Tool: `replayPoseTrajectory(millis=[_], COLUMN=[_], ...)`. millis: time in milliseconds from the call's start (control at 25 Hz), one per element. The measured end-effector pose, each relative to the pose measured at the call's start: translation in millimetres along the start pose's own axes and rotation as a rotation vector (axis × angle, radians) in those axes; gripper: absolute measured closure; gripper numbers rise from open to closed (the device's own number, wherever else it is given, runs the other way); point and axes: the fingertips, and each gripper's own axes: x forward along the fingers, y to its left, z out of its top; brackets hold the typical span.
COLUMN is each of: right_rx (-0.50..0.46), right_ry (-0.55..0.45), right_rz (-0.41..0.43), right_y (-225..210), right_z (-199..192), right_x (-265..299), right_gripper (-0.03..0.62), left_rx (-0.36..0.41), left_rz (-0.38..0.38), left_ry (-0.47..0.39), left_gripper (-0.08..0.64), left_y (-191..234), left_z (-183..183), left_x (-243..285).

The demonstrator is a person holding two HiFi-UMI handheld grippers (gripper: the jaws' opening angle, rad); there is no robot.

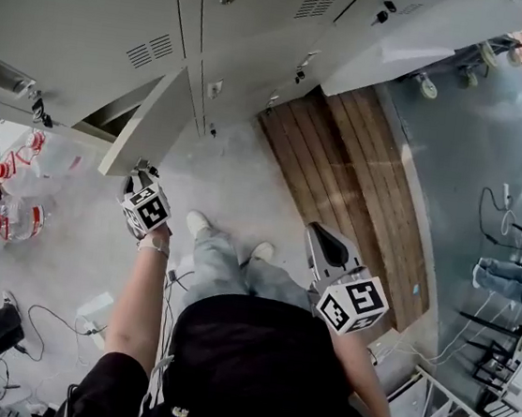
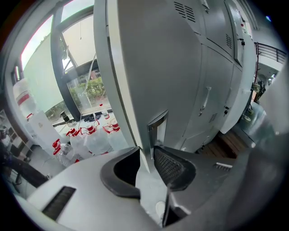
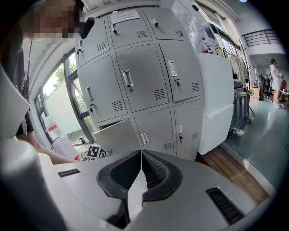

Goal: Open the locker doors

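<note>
A bank of grey lockers (image 1: 96, 13) fills the top of the head view. One bottom-row locker door (image 1: 153, 124) stands ajar. My left gripper (image 1: 143, 171) is at this door's free edge. In the left gripper view the door (image 2: 149, 67) runs edge-on between the jaws, just below its recessed handle (image 2: 158, 126), and the left gripper (image 2: 145, 151) is shut on that edge. My right gripper (image 1: 319, 238) hangs back by my right side, shut with nothing in it. The right gripper (image 3: 142, 153) faces the lockers (image 3: 140, 76) and the ajar door (image 3: 113, 137) from a distance.
Water bottles with red caps (image 1: 15, 215) stand on the floor to the left, also seen past the door (image 2: 90, 140). A wooden platform (image 1: 358, 186) lies right of the lockers. Cables (image 1: 49, 318) trail on the floor behind. A white cabinet (image 3: 216, 99) adjoins the lockers.
</note>
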Motion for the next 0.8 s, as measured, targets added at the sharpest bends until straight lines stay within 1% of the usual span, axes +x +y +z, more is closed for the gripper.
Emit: replayPoseTrajectory(millis=[160, 440, 640, 800], right_rx=[0.006, 0.036, 0.062, 0.086], right_ry=[-0.019, -0.041, -0.059, -0.069], right_rz=[0.011, 0.002, -0.022, -0.054], right_y=[-9.4, -26.5, -44.4, -62.4], right_z=[-6.4, -25.8, -41.1, -51.7], right_x=[-19.0, -53.2, -81.8, -103.1], right_gripper=[0.558, 0.558, 0.558, 0.558], left_rx=[0.030, 0.113, 0.194, 0.232], left_rz=[-0.018, -0.095, -0.144, -0.168], left_ry=[0.012, 0.021, 0.014, 0.008], left_gripper=[0.471, 0.497, 0.513, 0.515], left_y=[-23.1, -68.7, -105.9, -133.7], left_z=[-19.3, -40.0, -51.2, -53.7], left_x=[-19.5, -47.5, -63.8, -71.0])
